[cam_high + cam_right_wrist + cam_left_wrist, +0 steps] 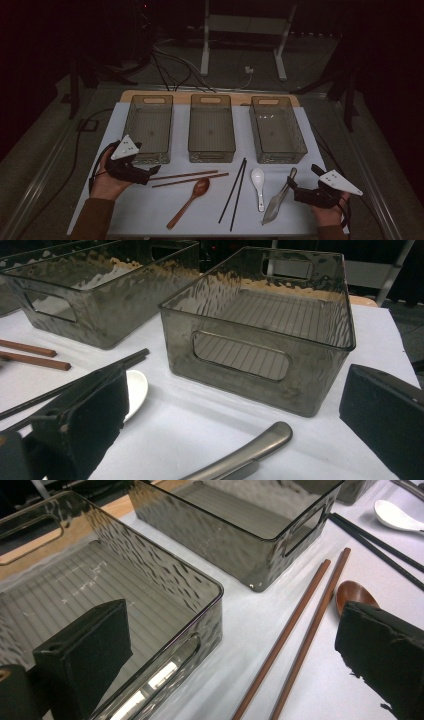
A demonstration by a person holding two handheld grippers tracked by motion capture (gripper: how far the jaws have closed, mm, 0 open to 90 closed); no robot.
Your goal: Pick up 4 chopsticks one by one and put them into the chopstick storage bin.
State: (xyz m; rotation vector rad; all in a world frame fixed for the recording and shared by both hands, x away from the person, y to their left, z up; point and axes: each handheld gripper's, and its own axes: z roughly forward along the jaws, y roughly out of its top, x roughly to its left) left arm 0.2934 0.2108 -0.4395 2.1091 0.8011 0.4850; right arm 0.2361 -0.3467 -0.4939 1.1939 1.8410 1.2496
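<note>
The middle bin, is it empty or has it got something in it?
Empty. The middle bin shows only its bare ribbed floor; all utensils lie on the table.

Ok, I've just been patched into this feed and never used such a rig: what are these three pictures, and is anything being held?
There is no robot arm here. A person holds a two-jaw tool in each hand: the left gripper and the right gripper. The high view looks down on the white table from above the person's side. The other two pictures come from cameras riding on each gripper, looking along its black jaws.

At the back stand three empty smoky plastic bins. In front lie, left to right, brown chopsticks, a wooden spoon, black chopsticks, a white spoon and a metal scoop.

Nothing is held: both grippers' jaws stand open. The left gripper points toward the brown chopsticks, and the right one sits just beside the metal scoop's handle.
</note>
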